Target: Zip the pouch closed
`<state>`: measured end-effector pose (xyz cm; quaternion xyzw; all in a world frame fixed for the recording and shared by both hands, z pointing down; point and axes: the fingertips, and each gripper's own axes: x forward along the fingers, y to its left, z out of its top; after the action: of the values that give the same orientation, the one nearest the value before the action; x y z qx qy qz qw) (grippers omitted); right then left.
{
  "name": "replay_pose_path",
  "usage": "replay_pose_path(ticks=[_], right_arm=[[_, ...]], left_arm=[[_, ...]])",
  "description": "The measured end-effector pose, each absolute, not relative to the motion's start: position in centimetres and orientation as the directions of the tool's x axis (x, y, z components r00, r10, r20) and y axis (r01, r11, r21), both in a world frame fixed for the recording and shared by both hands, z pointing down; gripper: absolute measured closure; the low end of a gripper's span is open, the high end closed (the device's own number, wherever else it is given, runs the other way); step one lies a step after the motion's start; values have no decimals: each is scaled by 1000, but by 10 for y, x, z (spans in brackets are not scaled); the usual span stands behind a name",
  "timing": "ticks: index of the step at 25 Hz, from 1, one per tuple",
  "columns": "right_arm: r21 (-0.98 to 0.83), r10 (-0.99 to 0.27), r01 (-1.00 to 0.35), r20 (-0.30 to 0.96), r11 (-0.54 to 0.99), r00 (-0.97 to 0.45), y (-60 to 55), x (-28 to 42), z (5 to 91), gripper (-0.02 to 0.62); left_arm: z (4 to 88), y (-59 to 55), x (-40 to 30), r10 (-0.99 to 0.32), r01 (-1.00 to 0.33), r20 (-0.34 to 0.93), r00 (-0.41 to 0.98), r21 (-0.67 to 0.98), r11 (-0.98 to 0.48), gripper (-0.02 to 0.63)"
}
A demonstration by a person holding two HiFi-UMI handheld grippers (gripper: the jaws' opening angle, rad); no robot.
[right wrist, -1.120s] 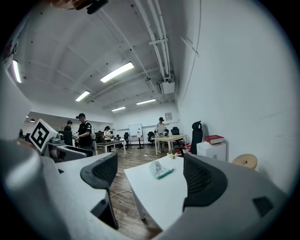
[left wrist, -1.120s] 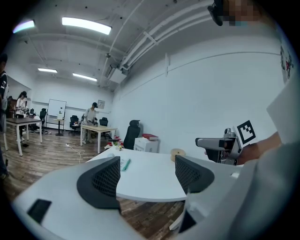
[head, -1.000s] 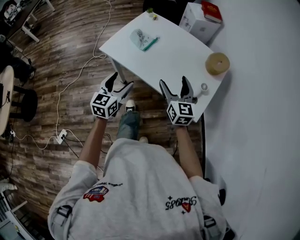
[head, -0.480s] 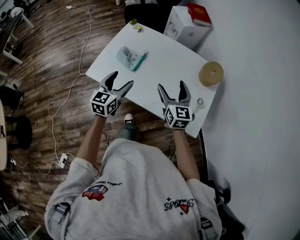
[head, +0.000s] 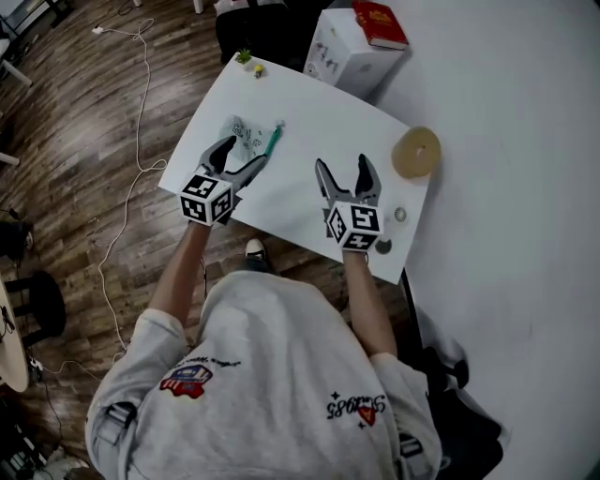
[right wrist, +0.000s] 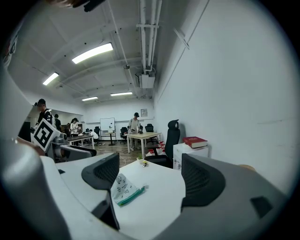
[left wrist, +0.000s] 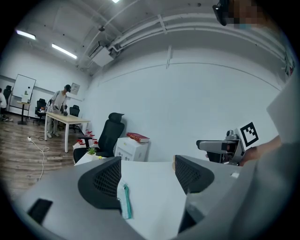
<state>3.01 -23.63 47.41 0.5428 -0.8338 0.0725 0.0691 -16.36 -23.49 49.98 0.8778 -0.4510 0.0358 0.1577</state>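
Note:
The pouch (head: 247, 135) is clear with small prints and a green zipper edge (head: 273, 142). It lies flat at the far left of the white table (head: 319, 122). My left gripper (head: 244, 153) hovers open just short of it, its fingers pointing at the pouch. In the left gripper view the pouch (left wrist: 125, 206) peeks out beside the left jaw of the left gripper (left wrist: 147, 180). My right gripper (head: 342, 164) is open over the table's middle, to the right of the pouch. The right gripper view shows the pouch (right wrist: 124, 188) ahead and to the left of the right gripper (right wrist: 150, 180).
A roll of tape (head: 415, 153) lies at the table's right edge, with two small round things (head: 400, 215) near it. A tiny plant (head: 245, 56) sits on the far corner. Behind stands a white box (head: 342, 56) with a red book (head: 380, 23). A cable (head: 141, 112) runs over the floor.
Both grippers have moved forward from the table's near edge to over its top. The left one now sits close to the pouch. Both stay open.

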Motion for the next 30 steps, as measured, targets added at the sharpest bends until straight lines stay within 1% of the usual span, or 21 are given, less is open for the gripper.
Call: replay_pose_path(ticks=[9, 13, 19, 27, 30], right_arm=[[-24, -909, -928, 196, 371, -368, -272, 15, 477, 198], [-26, -919, -940, 203, 340, -338, -282, 26, 482, 199], [-61, -915, -947, 246, 314, -319, -303, 41, 503, 199], [-78, -905, -943, 267, 323, -332, -344, 52, 517, 199], [-55, -896, -938, 281, 342, -344, -356, 58, 527, 199]], left_arm=[[519, -286, -174, -745, -778, 238, 623, 289, -559, 252], [527, -306, -164, -723, -767, 263, 638, 303, -566, 252], [547, -331, -151, -691, -763, 326, 645, 322, -560, 252], [571, -373, -136, -665, -768, 383, 641, 345, -540, 252], [587, -384, -128, -652, -772, 414, 635, 362, -523, 253]])
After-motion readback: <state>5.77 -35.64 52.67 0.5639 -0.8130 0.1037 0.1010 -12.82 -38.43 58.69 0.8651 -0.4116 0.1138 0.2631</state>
